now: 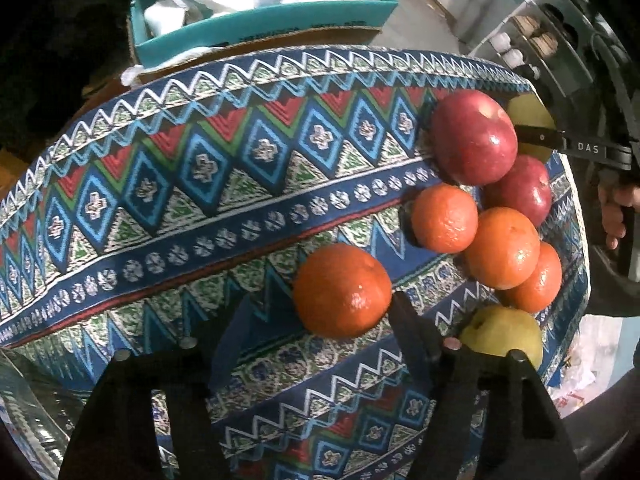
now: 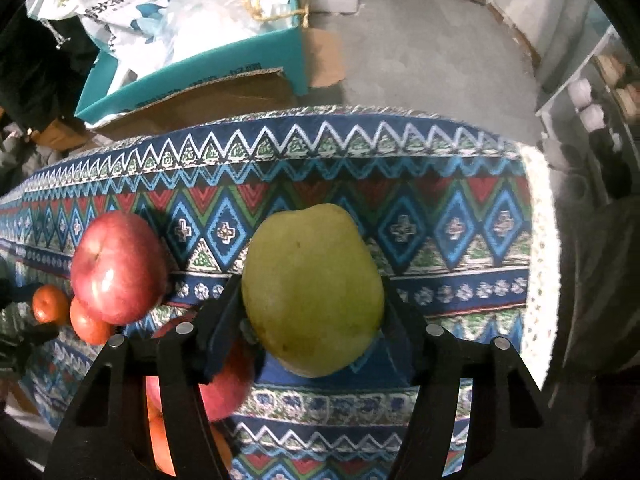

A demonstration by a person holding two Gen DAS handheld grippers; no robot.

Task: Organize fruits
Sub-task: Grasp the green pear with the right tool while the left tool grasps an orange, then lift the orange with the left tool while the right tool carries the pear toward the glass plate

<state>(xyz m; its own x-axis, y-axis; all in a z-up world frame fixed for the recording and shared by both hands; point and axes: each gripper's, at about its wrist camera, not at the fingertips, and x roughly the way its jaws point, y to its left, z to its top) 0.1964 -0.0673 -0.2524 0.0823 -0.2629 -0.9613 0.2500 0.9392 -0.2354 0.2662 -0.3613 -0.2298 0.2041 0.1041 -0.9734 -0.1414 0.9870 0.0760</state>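
Right tool (image 2: 312, 296) grips pear (image 2: 312, 292) near cloth edge (image 2: 540, 240) — left tool (image 1: 296, 344) spread, beside orange (image 1: 342, 290).

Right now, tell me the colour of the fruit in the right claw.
Yellow-green: the pear, held in the right claw, shows best in the right wrist view.

Apples (image 1: 474, 136) are set behind oranges (image 1: 502, 247) on the tabletop (image 1: 240, 200); a pear (image 1: 502, 334) is placed before them.

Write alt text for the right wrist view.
The right claw grips a green pear between its black fingers above a patterned tablecloth. A red apple and oranges sit at left.
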